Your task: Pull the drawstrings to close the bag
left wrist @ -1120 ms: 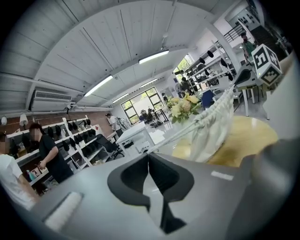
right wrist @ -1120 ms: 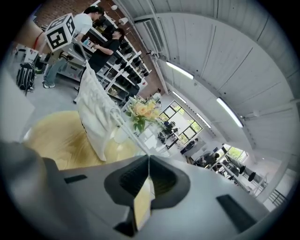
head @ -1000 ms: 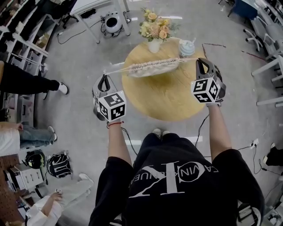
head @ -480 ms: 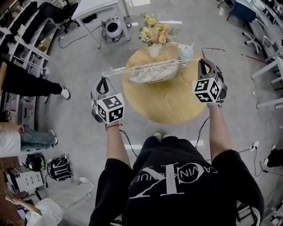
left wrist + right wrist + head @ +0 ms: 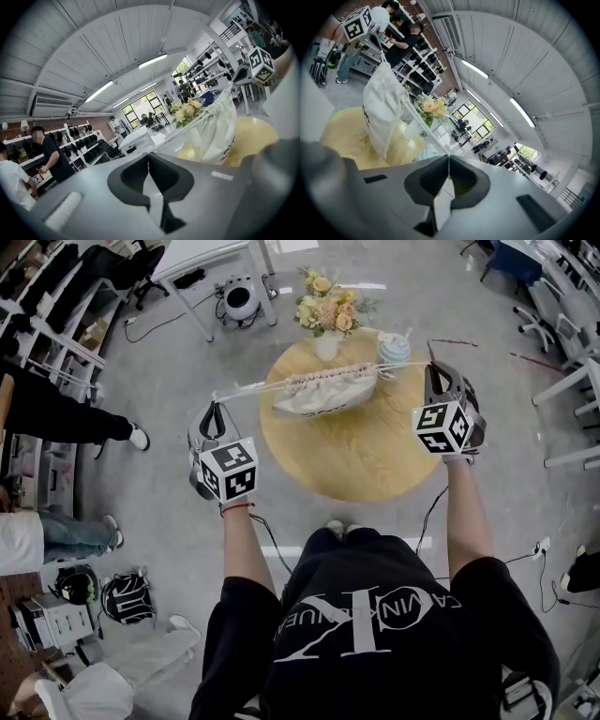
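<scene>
Both tools were clamped on cord. On the left, the left gripper (image 5: 217, 406) had its jaws pressed together on the left drawstring (image 5: 249, 390), just off the left edge of the round wooden table (image 5: 356, 460). The right gripper (image 5: 431, 371) pinched the right drawstring (image 5: 405, 367) at the table's right edge. Each gripper view showed a pale cord running out from between closed pads toward the cloth.

The bag (image 5: 323, 395), off-white, was strung between the two cords over the far half of the table, its mouth gathered into tight ruffles along the top. Dark print (image 5: 229, 146) ran down its side, too blurred to read. Whether its bottom rested on the tabletop or hung just above it could not be told.

At the table's far edge stood a white vase of yellow and peach flowers (image 5: 328, 315), with a pale lidded cup (image 5: 394, 346) just to its right.

On the table's near side stood the person holding the grippers, in a black top (image 5: 375, 643) bearing a large white monogram crossed by a line of lettering. "CALVIN" could be made out, upside down from the head view; the rest was creased.

Left of the table, another person's dark-trousered legs (image 5: 66, 418) stretched across the grey floor.
</scene>
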`<state>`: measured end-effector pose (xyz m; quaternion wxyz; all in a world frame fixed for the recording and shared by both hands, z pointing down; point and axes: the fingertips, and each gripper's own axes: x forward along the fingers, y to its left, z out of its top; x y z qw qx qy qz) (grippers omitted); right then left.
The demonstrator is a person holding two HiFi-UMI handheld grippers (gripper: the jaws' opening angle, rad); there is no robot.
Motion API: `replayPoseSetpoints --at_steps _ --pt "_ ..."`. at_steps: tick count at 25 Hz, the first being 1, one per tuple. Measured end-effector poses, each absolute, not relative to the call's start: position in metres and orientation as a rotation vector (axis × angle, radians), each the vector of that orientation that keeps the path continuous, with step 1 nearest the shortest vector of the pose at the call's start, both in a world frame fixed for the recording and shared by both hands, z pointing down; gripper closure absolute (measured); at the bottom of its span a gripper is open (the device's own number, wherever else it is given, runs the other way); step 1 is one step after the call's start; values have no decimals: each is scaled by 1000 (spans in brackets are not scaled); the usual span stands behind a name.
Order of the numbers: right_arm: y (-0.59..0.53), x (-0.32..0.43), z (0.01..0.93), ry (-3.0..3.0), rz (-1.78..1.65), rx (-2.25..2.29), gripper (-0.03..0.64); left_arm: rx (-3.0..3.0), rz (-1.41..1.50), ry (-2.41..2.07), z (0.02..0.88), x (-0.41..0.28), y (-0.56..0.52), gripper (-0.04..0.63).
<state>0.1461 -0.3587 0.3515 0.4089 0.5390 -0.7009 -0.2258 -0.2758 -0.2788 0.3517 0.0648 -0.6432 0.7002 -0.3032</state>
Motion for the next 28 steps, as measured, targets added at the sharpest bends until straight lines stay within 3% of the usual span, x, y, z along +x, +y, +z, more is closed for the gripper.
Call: replayPoseSetpoints --at_steps 28 --pt "-360 145 322 -1810 -556 1413 598 -1949 -788 2123 317 -269 -289 577"
